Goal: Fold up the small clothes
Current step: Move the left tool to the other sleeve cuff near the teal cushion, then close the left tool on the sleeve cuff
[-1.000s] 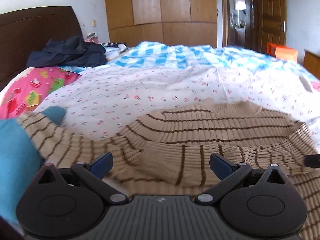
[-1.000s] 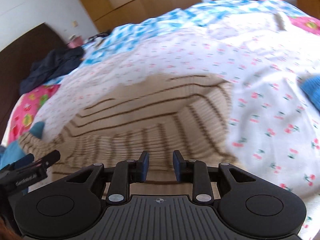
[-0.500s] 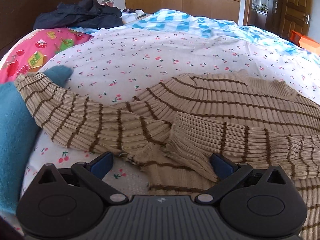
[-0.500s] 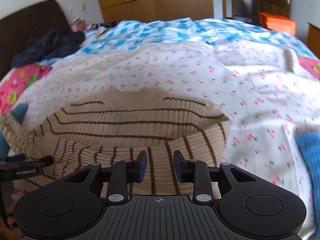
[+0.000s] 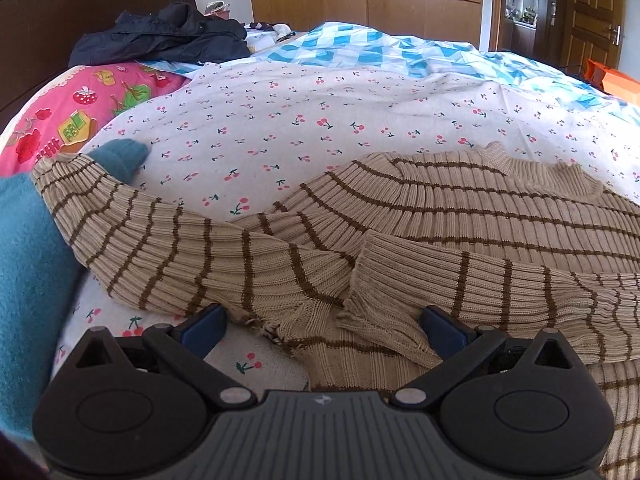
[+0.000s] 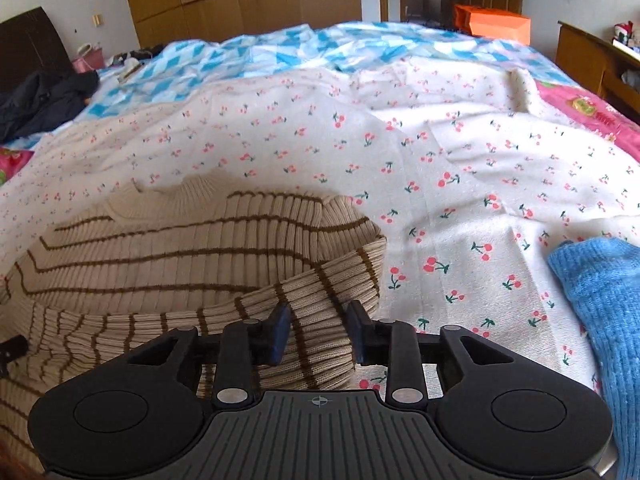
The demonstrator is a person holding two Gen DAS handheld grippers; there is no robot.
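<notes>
A beige sweater with brown stripes [image 5: 460, 216] lies on the cherry-print bed sheet [image 5: 300, 128]. Its right sleeve is folded across the body, its cuff near the left side. Its left sleeve [image 5: 160, 248] stretches out leftward onto a teal garment. My left gripper [image 5: 324, 326] is wide open, low over the frayed cuff and hem. In the right wrist view the sweater [image 6: 180, 252] fills the left half. My right gripper [image 6: 319, 330] is partly open, and the folded sleeve [image 6: 320, 312] lies between its fingers.
A teal garment [image 5: 28, 280] lies at the left of the sweater. A blue knit garment [image 6: 600, 320] lies at the right. Dark clothes [image 5: 160, 36] are piled by the headboard. A pink pillow [image 5: 80, 108], a blue checked quilt [image 5: 380, 48] and an orange bag [image 6: 492, 20] lie farther off.
My right gripper's fingers have opened wider around the folded sleeve. Both grippers have pulled back and tilted down, so more of the sweater and sheet shows.
</notes>
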